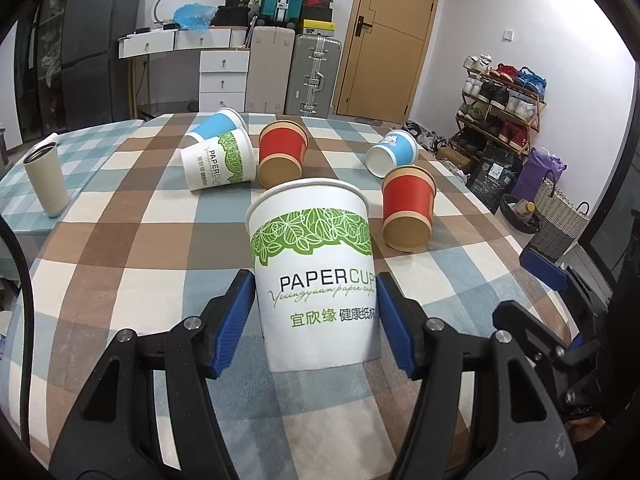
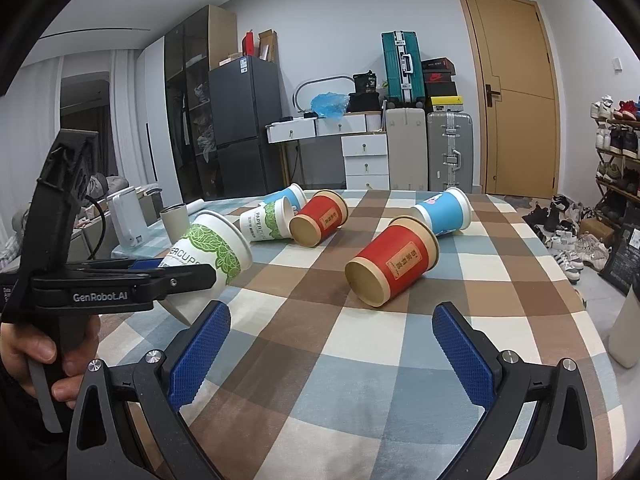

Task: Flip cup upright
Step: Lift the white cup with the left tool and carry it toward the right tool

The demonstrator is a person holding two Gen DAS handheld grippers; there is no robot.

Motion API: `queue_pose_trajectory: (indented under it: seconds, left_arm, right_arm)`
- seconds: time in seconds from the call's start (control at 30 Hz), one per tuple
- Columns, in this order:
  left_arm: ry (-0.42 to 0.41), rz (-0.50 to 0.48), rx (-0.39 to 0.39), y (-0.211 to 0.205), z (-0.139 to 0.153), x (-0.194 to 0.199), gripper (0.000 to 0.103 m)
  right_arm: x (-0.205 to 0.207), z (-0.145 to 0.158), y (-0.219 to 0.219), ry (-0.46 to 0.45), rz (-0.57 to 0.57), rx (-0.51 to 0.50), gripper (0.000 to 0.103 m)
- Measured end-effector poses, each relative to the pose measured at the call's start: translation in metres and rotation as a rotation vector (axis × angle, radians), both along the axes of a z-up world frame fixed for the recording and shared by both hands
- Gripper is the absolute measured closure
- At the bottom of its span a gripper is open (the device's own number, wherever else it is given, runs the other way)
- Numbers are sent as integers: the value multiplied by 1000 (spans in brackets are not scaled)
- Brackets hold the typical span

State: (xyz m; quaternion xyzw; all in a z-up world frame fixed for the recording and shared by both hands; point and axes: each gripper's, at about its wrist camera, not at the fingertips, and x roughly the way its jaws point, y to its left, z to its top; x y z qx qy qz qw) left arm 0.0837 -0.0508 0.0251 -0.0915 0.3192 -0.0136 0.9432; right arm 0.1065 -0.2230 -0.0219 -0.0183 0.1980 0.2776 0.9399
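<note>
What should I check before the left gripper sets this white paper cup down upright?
1. Left gripper clamped on white paper cup: ok.
2. Cup upright: not ok, tilted in the right wrist view.
3. Cup bottom on tablecloth: cannot tell.
4. Landing spot free of the near red cup: ok.
5. Right gripper open, holding nothing: ok.
</note>
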Motion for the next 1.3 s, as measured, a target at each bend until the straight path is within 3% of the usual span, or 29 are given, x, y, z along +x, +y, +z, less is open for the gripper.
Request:
queue_pose_trajectory:
  seconds: [0.63, 1.3]
  left_arm:
    - [-4, -47, -20, -19, -15, -69, 44]
    - [59, -60, -48, -25, -40, -63, 43]
  right_arm:
    - [-17, -2, 9, -4, 25, -19, 0]
    - [-19, -5, 8, 2, 28, -24, 0]
